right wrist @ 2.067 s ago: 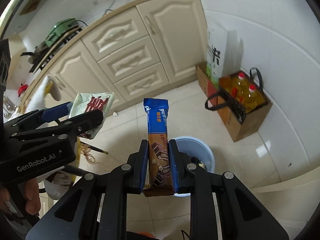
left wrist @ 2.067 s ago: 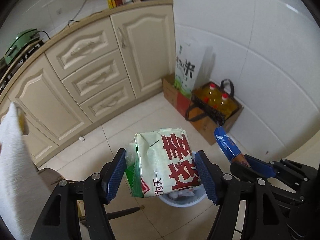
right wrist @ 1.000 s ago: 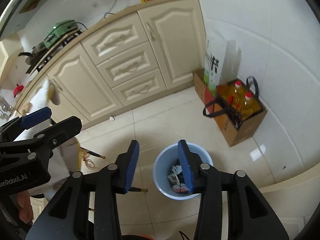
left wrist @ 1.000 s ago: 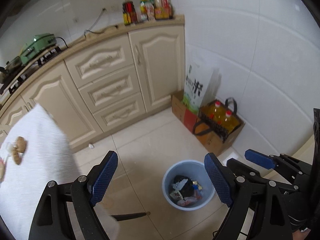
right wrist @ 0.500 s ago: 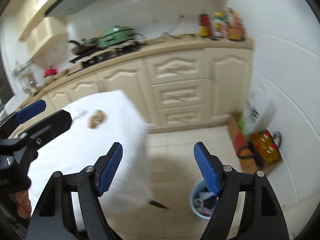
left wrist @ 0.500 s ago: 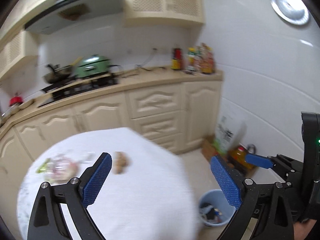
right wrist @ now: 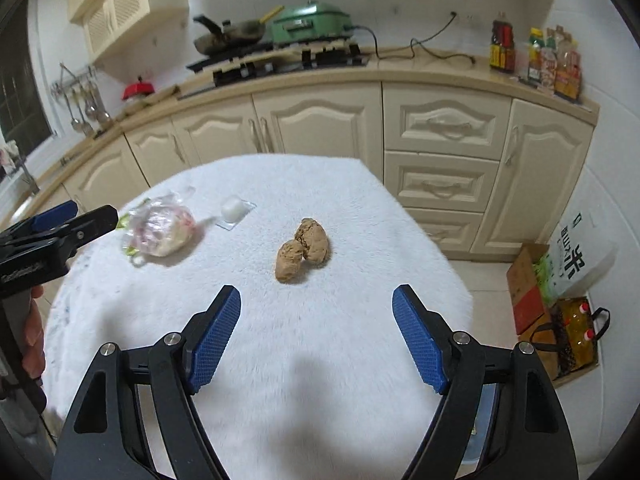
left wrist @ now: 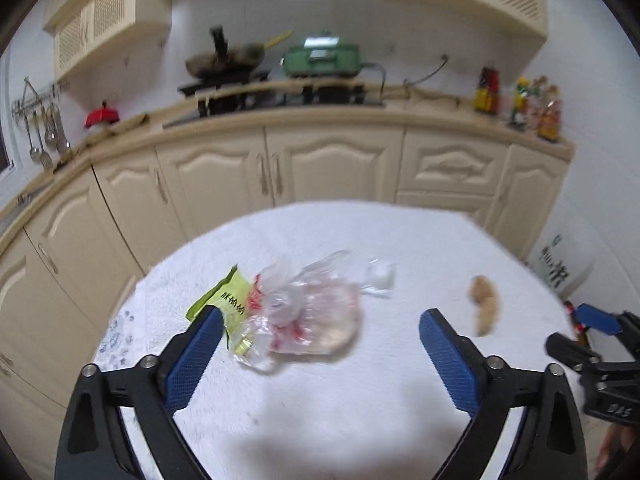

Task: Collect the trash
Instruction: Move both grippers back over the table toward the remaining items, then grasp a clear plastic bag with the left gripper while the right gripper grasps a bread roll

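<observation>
A crumpled clear plastic bag (left wrist: 304, 312) with a green wrapper (left wrist: 224, 300) under it lies on the white furry tablecloth (left wrist: 360, 400). My left gripper (left wrist: 320, 356) is open and empty, just short of the bag. A brown lumpy piece (right wrist: 302, 248) lies mid-table; it also shows in the left wrist view (left wrist: 486, 304). My right gripper (right wrist: 316, 336) is open and empty, a little short of the brown piece. A small clear packet with a white lump (right wrist: 234, 210) lies beside the bag (right wrist: 160, 230). The left gripper (right wrist: 60, 226) shows at the left edge of the right wrist view.
Cream kitchen cabinets (right wrist: 444, 128) stand behind the table, with a stove (right wrist: 280, 60), a green appliance (right wrist: 310, 20) and bottles (right wrist: 536, 56) on the counter. A cardboard box with oil bottles (right wrist: 568, 336) and a rice bag (right wrist: 576, 256) sit on the floor at right.
Both grippers let their wrappers go over the blue bin, then swung up and left to the table. Now they hover open above the table's trash.
</observation>
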Demonstrator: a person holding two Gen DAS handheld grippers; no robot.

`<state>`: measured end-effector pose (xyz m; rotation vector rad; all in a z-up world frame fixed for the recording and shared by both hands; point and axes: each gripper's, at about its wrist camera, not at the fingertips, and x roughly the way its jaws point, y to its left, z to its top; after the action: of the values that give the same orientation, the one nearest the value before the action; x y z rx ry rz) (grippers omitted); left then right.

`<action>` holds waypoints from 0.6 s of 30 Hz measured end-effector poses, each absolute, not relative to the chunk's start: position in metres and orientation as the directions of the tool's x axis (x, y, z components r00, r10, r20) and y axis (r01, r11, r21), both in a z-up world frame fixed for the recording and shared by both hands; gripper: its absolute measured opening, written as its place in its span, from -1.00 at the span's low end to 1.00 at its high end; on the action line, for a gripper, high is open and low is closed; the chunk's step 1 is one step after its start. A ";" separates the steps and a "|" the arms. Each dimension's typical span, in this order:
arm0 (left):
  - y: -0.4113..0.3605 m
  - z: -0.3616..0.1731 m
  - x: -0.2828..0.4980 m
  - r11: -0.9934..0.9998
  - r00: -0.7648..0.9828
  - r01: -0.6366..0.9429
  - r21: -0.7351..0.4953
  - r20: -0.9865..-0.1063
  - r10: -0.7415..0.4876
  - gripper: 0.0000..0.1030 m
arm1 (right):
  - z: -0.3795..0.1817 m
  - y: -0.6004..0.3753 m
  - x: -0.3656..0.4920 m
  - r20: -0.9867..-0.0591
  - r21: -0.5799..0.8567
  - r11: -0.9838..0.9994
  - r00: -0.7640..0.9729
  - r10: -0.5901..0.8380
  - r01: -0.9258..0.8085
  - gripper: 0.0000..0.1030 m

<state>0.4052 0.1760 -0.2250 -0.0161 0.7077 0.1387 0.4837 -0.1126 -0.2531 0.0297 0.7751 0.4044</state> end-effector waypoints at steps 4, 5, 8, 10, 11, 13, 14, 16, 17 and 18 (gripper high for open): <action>0.189 -0.250 0.424 0.990 0.709 -0.136 0.032 -0.695 0.120 0.65 | -0.266 -0.095 0.509 -0.708 0.161 0.929 0.617 0.344 -0.334 0.61; 0.188 -0.255 0.429 0.990 0.700 -0.139 0.040 -0.703 0.127 0.61 | -0.268 -0.091 0.516 -0.715 0.154 0.929 0.611 0.340 -0.336 0.61; 0.177 -0.261 0.444 0.989 0.677 -0.136 0.057 -0.724 0.135 0.06 | -0.276 -0.080 0.531 -0.727 0.139 0.928 0.601 0.332 -0.344 0.64; 0.178 -0.261 0.447 0.986 0.676 -0.133 0.104 -0.718 0.167 -0.01 | -0.283 -0.074 0.543 -0.741 0.133 0.930 0.589 0.322 -0.342 0.64; 0.177 -0.259 0.444 0.985 0.684 -0.126 0.115 -0.710 0.170 -0.14 | -0.286 -0.072 0.548 -0.746 0.134 0.931 0.584 0.321 -0.340 0.64; 0.175 -0.253 0.441 0.983 0.700 -0.122 0.136 -0.691 0.183 -0.31 | -0.291 -0.070 0.556 -0.749 0.137 0.931 0.580 0.321 -0.338 0.64; 0.177 -0.252 0.441 0.983 0.706 -0.120 0.137 -0.685 0.182 -0.38 | -0.293 -0.068 0.559 -0.753 0.135 0.931 0.575 0.319 -0.339 0.59; 0.158 -0.254 0.451 0.984 0.707 -0.113 0.135 -0.686 0.175 -0.42 | -0.299 -0.063 0.563 -0.763 0.130 0.927 0.561 0.320 -0.352 0.32; 0.154 -0.257 0.455 0.984 0.707 -0.113 0.137 -0.685 0.176 -0.44 | -0.302 -0.060 0.565 -0.772 0.133 0.924 0.547 0.323 -0.358 0.01; 0.152 -0.258 0.453 0.984 0.708 -0.112 0.135 -0.684 0.174 -0.46 | -0.303 -0.060 0.564 -0.771 0.127 0.922 0.549 0.324 -0.367 -0.07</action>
<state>0.4532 0.1515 -0.2576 0.0851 0.7678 0.1595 0.5643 -0.0595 -0.3034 -0.0512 0.9017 0.4092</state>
